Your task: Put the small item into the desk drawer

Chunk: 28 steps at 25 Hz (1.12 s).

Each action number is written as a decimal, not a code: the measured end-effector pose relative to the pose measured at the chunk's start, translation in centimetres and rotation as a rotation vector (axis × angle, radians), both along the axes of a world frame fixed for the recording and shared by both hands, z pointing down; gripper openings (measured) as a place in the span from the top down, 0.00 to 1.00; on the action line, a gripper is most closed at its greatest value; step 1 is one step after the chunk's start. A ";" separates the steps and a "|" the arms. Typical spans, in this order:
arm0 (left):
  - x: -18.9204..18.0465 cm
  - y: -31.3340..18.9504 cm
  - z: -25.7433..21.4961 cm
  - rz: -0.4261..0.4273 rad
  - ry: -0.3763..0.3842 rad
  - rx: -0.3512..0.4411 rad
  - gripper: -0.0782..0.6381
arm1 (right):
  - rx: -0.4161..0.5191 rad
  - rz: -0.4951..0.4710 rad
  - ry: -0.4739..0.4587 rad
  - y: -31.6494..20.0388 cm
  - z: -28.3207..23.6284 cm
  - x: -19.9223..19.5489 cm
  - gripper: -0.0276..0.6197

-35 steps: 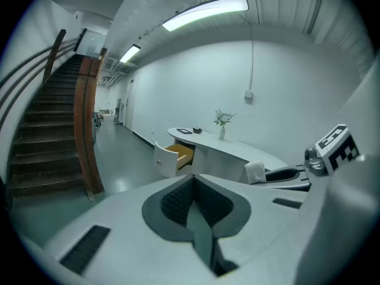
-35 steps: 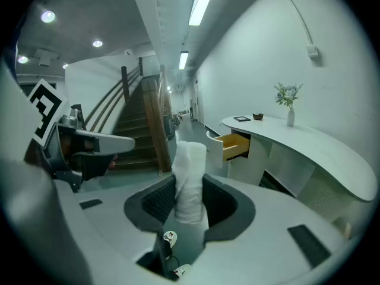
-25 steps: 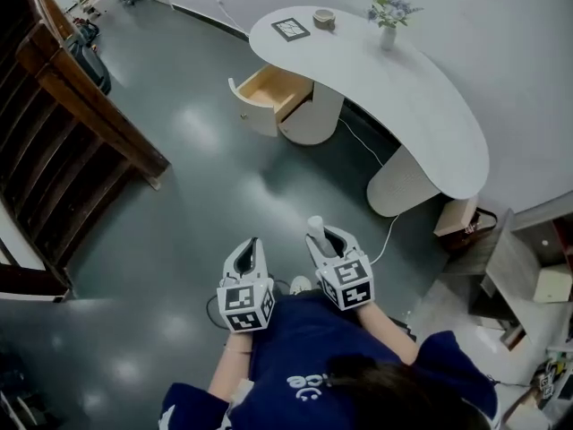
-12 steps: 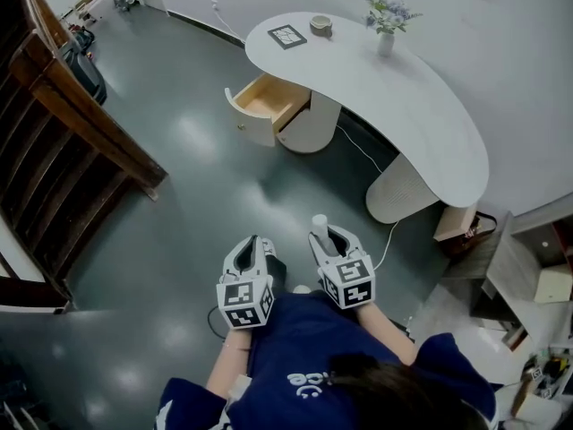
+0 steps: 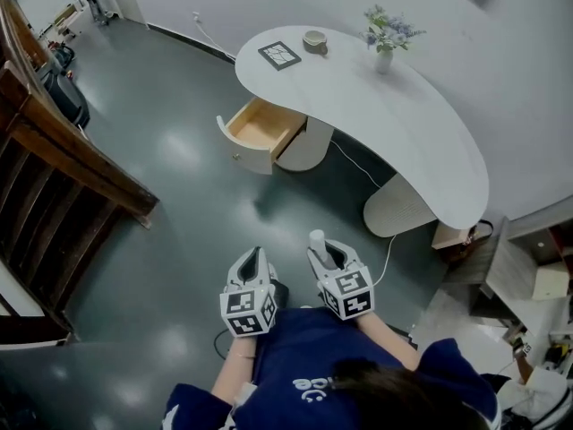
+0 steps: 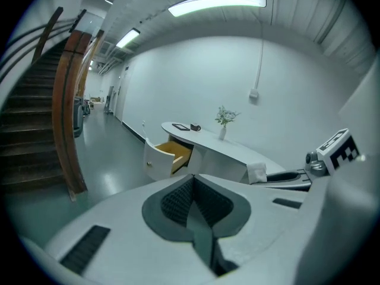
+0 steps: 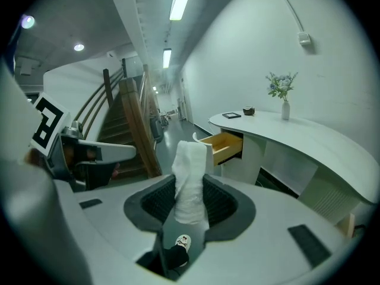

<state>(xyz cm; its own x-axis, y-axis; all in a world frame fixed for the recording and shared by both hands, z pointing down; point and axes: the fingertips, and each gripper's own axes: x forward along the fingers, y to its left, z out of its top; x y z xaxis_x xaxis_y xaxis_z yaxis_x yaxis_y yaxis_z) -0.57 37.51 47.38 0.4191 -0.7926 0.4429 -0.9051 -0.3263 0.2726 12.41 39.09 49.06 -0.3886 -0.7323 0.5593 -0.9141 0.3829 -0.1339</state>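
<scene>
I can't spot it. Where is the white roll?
Head view, low middle: the white roll stands clamped in the right gripper, beside the left gripper, far from the open drawer.

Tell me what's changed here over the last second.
Only the view shifted: the open drawer and desk sit slightly lower in the head view, as if the person stepped or tilted. Nothing was taken or let go. The right gripper still clamps the white roll; the left gripper stays shut, empty.
</scene>
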 end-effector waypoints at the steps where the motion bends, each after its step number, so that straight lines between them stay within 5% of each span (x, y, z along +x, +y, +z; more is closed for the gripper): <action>1: -0.2 -1.2 0.0 0.005 -0.001 0.003 0.89 | -0.005 0.003 -0.004 -0.9 0.1 -0.2 0.74; 18: -2.1 -13.9 0.1 0.232 -0.024 0.026 0.89 | -0.016 0.117 0.046 -11.0 0.3 -4.4 0.74; 28: -3.9 -15.3 -0.3 0.206 -0.012 0.047 0.89 | -0.012 0.133 0.030 -12.8 0.1 -5.0 0.74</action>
<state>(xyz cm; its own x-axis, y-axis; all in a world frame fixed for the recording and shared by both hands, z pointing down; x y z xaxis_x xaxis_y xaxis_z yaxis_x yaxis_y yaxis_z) -4.46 22.23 47.06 0.5690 -0.7107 0.4138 -0.8213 -0.5166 0.2421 7.37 26.24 49.14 -0.2718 -0.7692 0.5783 -0.9602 0.2567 -0.1099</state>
